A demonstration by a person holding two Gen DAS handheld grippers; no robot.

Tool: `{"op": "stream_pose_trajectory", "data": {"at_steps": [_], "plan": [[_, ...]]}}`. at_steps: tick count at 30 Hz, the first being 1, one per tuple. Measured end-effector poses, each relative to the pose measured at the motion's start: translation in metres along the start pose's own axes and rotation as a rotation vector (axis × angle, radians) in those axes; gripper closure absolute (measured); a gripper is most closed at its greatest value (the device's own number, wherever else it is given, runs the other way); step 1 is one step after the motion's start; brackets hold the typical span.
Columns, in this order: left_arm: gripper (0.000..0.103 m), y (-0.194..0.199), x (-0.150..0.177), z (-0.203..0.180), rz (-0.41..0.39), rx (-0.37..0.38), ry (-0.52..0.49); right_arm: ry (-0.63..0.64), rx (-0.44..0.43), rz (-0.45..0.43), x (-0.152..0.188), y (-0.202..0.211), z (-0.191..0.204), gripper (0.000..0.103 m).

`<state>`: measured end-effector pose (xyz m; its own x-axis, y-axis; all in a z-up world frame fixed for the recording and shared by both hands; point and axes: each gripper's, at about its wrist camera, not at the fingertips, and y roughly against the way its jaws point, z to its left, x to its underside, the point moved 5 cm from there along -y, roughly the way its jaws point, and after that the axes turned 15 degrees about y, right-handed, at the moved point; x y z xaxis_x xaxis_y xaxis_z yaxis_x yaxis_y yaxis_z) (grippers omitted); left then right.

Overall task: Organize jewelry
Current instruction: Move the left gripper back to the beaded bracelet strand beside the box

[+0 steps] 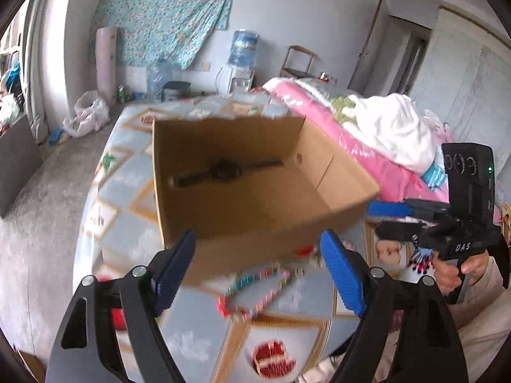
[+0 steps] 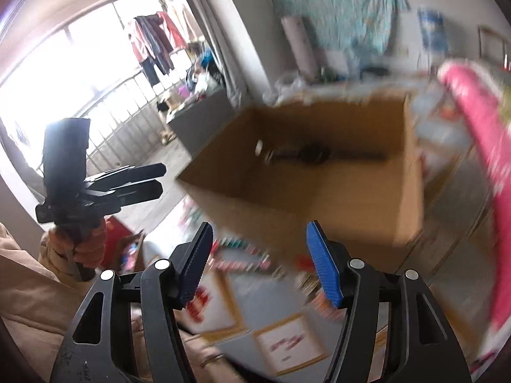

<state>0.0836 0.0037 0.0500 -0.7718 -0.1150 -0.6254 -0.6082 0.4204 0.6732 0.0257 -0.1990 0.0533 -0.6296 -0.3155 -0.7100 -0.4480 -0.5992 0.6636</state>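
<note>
On the patterned bed cover [image 1: 127, 198] stands an open cardboard box [image 1: 255, 204], its near wall facing both grippers and its back flap raised. Inside on the box floor lies a dark wristwatch [image 1: 223, 170], stretched out flat. Just in front of the near wall, on the cover, lies a beaded necklace [image 1: 255, 290] in pink, teal and red, blurred. The left gripper [image 1: 258, 274] hangs above it with its jaws wide and nothing between them; free space lies to either side of the beads. The right gripper [image 2: 258, 261] also stands parted and empty, above the same strip of cover. A pink quilt [image 1: 361, 146] crowds the box's right side. The left view shows bare floor [image 1: 38, 210] past the bed's left edge; the right view alone shows the bright window [image 2: 64, 63] and hanging clothes [image 2: 156, 44].
</note>
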Motion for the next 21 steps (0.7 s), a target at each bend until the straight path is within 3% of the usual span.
{"op": "stream_pose_trajectory", "data": {"at_steps": [2,7,9,13,21], "plan": [[0.024,-0.009,0.017,0.007,0.025,-0.024,0.043,-0.04,-0.014,0.028,0.01,-0.013,0.0,0.045],[0.024,-0.028,0.044,0.029,0.017,-0.108,0.123,-0.135,-0.013,0.097,0.027,-0.048,-0.004,0.067],[0.027,-0.035,0.052,0.036,0.016,-0.134,0.14,-0.14,-0.002,0.121,0.031,-0.056,-0.002,0.069],[0.039,-0.052,0.059,0.041,0.03,-0.204,0.113,-0.111,0.06,0.146,0.032,-0.069,0.004,0.072],[0.067,-0.082,0.066,0.051,0.095,-0.257,0.076,-0.073,0.116,0.172,0.03,-0.086,0.014,0.076]]}}
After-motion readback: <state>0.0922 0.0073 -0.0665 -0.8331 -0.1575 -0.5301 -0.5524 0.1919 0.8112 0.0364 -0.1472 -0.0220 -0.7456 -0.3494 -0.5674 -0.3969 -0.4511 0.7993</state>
